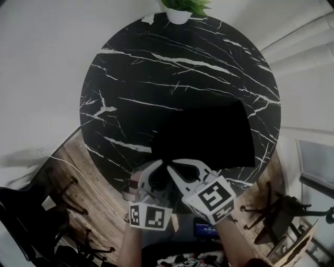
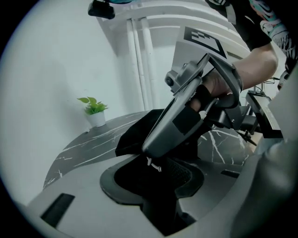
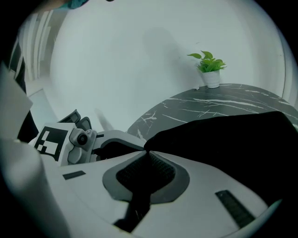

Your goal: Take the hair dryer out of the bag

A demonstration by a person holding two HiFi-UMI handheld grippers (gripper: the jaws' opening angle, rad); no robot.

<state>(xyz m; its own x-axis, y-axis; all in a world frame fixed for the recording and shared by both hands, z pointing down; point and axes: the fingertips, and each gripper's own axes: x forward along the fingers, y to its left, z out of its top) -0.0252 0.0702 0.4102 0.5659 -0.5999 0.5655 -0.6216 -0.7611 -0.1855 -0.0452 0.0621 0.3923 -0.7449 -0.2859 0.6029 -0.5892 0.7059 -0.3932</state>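
Black marble with white veins tops the single round table [image 1: 130,78]. On it are one black bag [image 1: 209,135] and one small green plant [image 1: 180,10] in a white pot at the far rim. There are two grippers, one in each hand, and both meet at the bag's near left corner, at the table edge nearest the person.

The bag is the only container. It lies flat and dark, its inside hidden in every view. The hair dryer shows in no view, so I cannot tell where it sits relative to the fingers.

The right gripper [image 3: 148,155] has its jaws brought fully together, pinching a peak of the bag's fabric [image 3: 233,144] between the tips. The rest of the cloth spreads away to the right.

The left gripper [image 2: 153,172] has its jaws partly apart. Black bag cloth [image 2: 139,130] fills the gap between the pads, but they do not look to be clamping it. The right gripper's tip [image 2: 186,116] comes down onto the same fold just above, and a small white bit hangs beneath it, too small to identify.

In the head view, the left gripper [image 1: 156,166] and right gripper [image 1: 175,169] stand just beside each other.
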